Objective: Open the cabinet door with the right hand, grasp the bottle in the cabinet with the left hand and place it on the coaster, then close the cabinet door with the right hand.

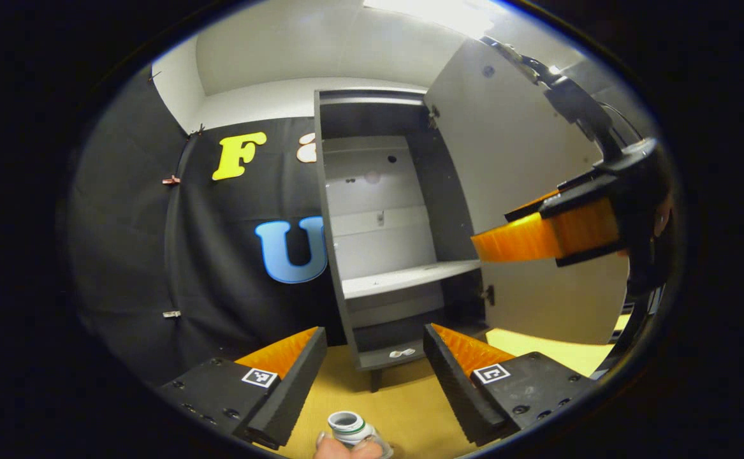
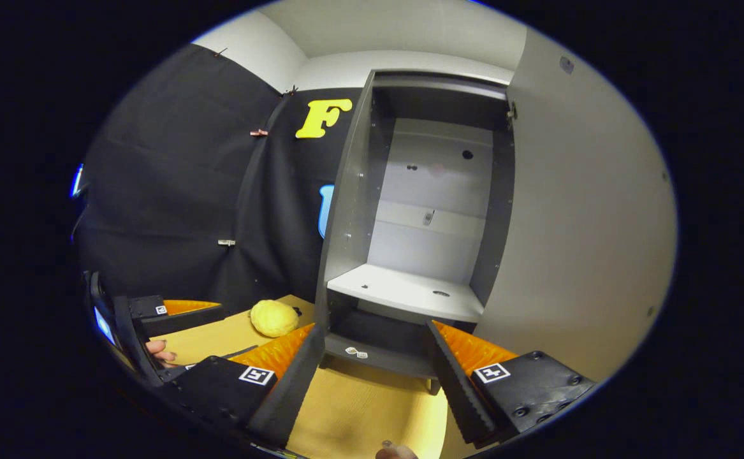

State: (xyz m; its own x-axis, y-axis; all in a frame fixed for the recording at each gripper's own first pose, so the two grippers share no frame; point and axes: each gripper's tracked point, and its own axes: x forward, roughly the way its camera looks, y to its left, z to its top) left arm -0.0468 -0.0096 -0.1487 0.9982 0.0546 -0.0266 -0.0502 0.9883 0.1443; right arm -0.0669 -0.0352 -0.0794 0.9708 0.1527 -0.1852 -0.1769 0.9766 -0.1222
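The tall grey cabinet stood open, its pale flat door swung out toward three o'clock in the left gripper view, and the white shelf inside carried no bottle. The clear plastic bottle with a white neck and green ring sat at six o'clock in that view, low between the fingers of the left gripper, which were spread wide apart and not touching it; fingertips of a bare hand showed against its base. No coaster could be made out under it, so whether the bottle was properly placed is uncertain.

The right gripper also had its fingers spread with nothing between them, pointed at the cabinet's lower opening, the door filling the three o'clock side of the right gripper view. A round yellow soft object lay on the wooden tabletop at about eight o'clock.

The step in hand looked to be closing the door. It would go best if the right gripper reached past the door's free edge, pressed on the outer face and swept it toward the cabinet in a smooth arc, while the left gripper kept low and clear of the swing.
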